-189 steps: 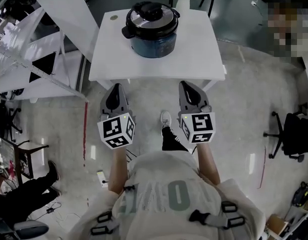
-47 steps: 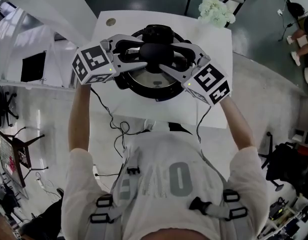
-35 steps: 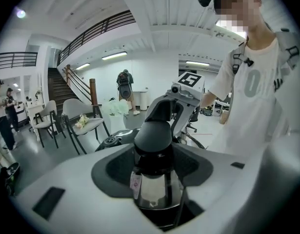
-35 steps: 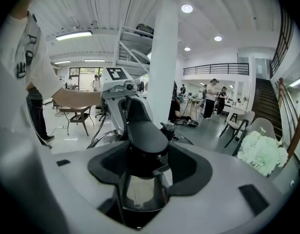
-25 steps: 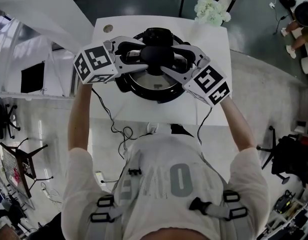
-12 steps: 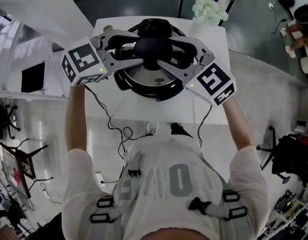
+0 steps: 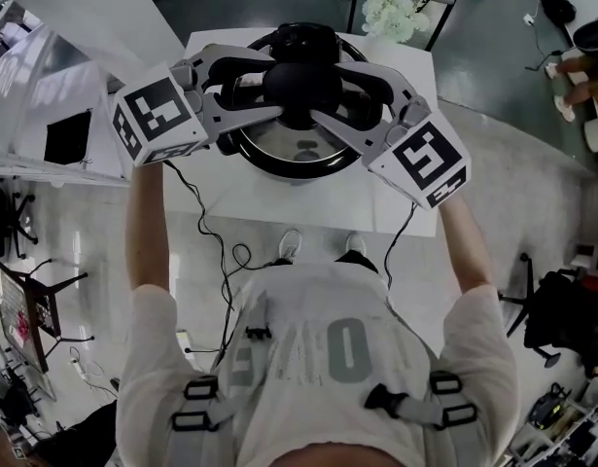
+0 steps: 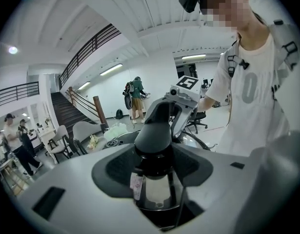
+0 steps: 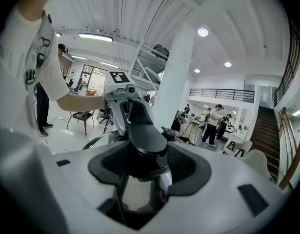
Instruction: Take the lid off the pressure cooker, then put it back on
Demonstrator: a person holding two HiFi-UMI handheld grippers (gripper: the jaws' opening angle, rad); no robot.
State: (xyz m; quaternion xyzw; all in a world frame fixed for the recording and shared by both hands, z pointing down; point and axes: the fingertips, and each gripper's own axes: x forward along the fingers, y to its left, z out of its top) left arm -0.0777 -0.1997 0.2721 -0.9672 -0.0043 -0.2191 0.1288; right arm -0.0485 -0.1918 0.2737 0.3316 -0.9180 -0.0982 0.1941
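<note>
My left gripper point(image 7: 272, 89) and right gripper point(image 7: 332, 89) each clamp the round black knob point(image 7: 300, 84) of the shiny steel pressure-cooker lid point(image 7: 291, 144) from opposite sides, jaws half-spread around it. Compared with a second ago, the lid sits higher and nearer my head, above the white square table point(image 7: 308, 207). I judge it is lifting clear of the pot, which it hides.
</note>
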